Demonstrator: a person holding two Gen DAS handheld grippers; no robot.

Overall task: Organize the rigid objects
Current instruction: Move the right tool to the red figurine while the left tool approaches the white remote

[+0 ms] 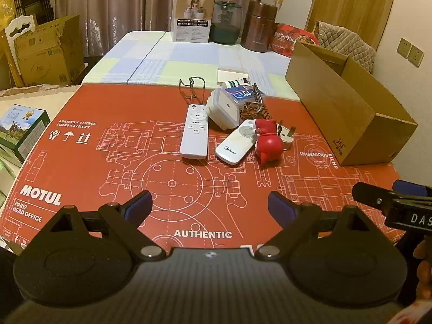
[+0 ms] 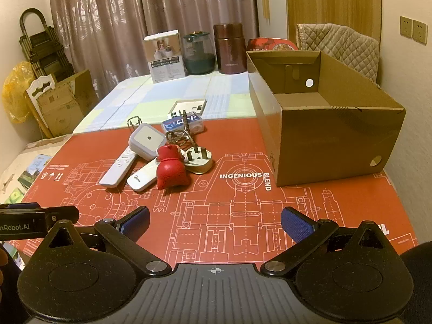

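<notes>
left gripper (image 1: 210, 206) released, empty | right gripper (image 2: 215, 220) released, empty | red plastic figurine (image 2: 170, 171) at 11 o'clock, long white remote (image 2: 116, 171) beside | open brown cardboard box (image 2: 324, 145) at 1 o'clock

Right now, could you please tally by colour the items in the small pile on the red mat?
White: 4 (long remote, Midea remote, square night light, wall plug)
Red: 1 (figurine)
Blue-labelled: 1 (small case)
Bare metal: 1 (wire stand)
Brown patterned: 1 (cord)
Total: 8
</notes>
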